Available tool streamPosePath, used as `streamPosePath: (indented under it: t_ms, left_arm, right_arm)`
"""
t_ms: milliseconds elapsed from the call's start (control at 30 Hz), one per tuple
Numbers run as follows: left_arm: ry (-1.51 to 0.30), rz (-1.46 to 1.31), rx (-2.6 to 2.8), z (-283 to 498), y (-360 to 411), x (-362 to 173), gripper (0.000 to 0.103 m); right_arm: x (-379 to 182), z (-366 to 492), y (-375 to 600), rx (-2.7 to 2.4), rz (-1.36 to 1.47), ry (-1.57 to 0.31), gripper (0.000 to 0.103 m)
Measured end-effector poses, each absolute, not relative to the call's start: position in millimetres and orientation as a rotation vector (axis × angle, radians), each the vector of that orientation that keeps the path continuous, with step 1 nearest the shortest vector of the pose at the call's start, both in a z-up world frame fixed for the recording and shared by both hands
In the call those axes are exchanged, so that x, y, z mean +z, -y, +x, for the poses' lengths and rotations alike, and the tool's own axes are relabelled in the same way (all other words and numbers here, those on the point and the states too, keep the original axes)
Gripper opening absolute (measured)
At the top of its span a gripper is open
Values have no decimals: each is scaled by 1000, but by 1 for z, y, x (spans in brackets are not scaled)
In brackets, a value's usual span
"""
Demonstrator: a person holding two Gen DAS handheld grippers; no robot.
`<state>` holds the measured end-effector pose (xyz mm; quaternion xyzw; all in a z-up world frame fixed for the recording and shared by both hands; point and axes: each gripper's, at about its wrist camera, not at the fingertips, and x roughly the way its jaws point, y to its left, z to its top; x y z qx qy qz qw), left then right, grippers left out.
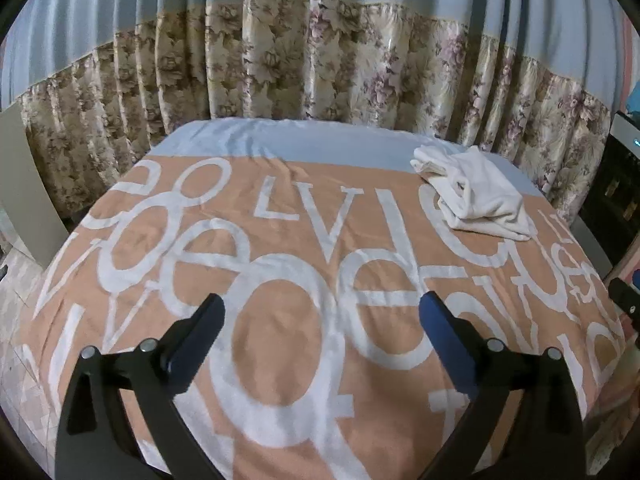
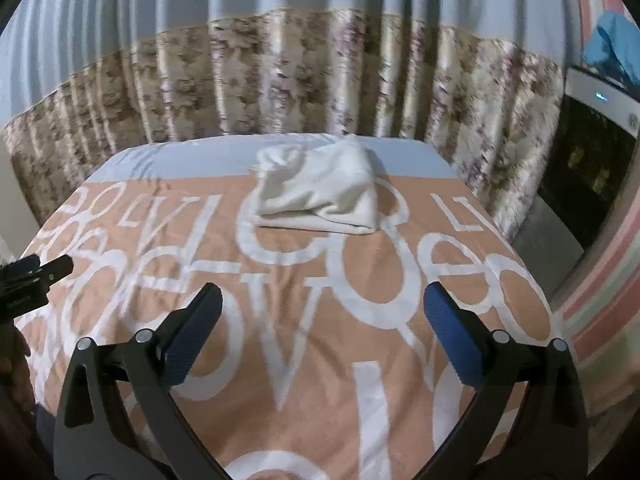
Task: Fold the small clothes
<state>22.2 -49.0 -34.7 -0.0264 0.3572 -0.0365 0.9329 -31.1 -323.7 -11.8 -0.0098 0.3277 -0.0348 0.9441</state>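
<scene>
the left gripper [image 1: 322, 312], black with blue pads, hangs with jaws spread wide and empty over the peach bedspread with big white letters [image 1: 280, 332]. the right gripper [image 2: 323, 304] is likewise splayed, nothing between its fingers. the folded white cloth garment [image 2: 320, 194] lies well ahead at the far side of the bedspread, near the floral curtain [image 2: 280, 88].

The white garment [image 1: 478, 194] lies folded into a small thick bundle on the far part of the bed [image 1: 280, 320], near its right corner. Its layers are stacked loosely (some edges stick out at the far end). It rests where the peach cover meets the pale blue strip, touching nothing else.
</scene>
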Motion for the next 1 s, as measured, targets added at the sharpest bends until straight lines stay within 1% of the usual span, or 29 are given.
streamPosePath:
  t_ms: [267,633,1000]
  left_arm:
    - [-688,-70,-124,23,63,-22,101]
    - [-716,-70,-114,41,62,-32,101]
    - [-716,-68,-117,43,62,-33,101]
  right_arm:
    - [-17,-30,301,-11,-44,-676,100]
    - [-15,-19,328,-79,3,-677,100]
    - [-17,-9,326,-65,-10,-678,100]
